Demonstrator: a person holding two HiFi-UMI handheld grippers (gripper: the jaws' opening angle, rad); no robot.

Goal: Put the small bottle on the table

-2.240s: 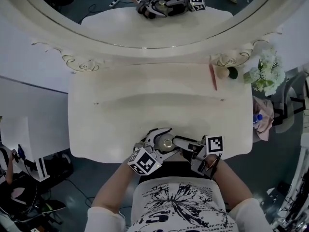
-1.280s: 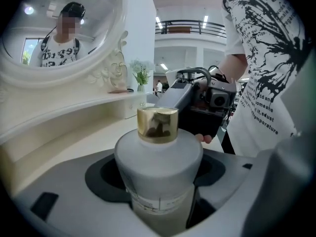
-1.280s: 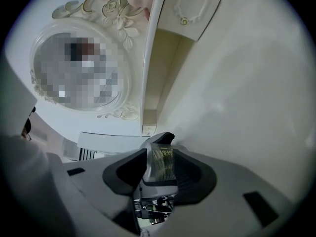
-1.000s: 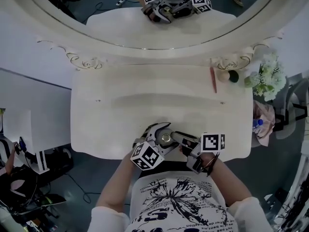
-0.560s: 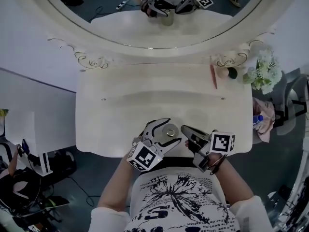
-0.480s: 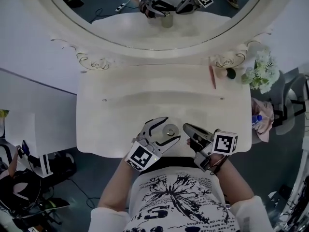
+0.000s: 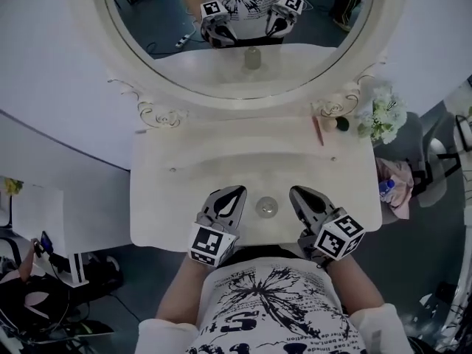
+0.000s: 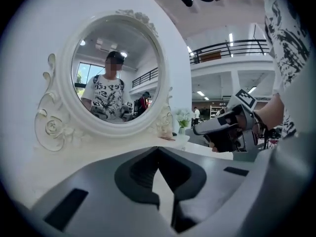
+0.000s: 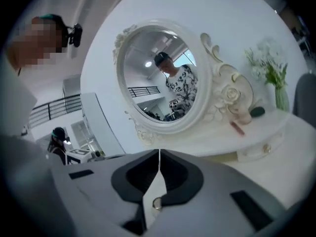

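The small bottle [image 7: 266, 207], seen from above as a round pale cap, stands upright on the white dressing table [image 7: 184, 190] close to its front edge. Neither gripper touches it. My left gripper [image 7: 237, 191] lies just left of the bottle, jaws shut with nothing between them, as the left gripper view [image 8: 158, 150] also shows. Just right of the bottle is my right gripper [image 7: 296, 192], likewise shut and empty [image 9: 159, 152]. The bottle is hidden in both gripper views. The right gripper [image 8: 222, 128] also shows in the left gripper view.
An oval mirror [image 7: 243, 21] in a carved white frame rises at the table's back. At the back right lie a pink stick [image 7: 318, 130], a pale round item [image 7: 330, 122], a dark one [image 7: 343, 123] and white flowers [image 7: 380, 116]. The table's front edge runs just under the grippers.
The left gripper, open around the bottle before, has drawn back to the left and shut. The right gripper has moved off to the right. The bottle stays standing alone.
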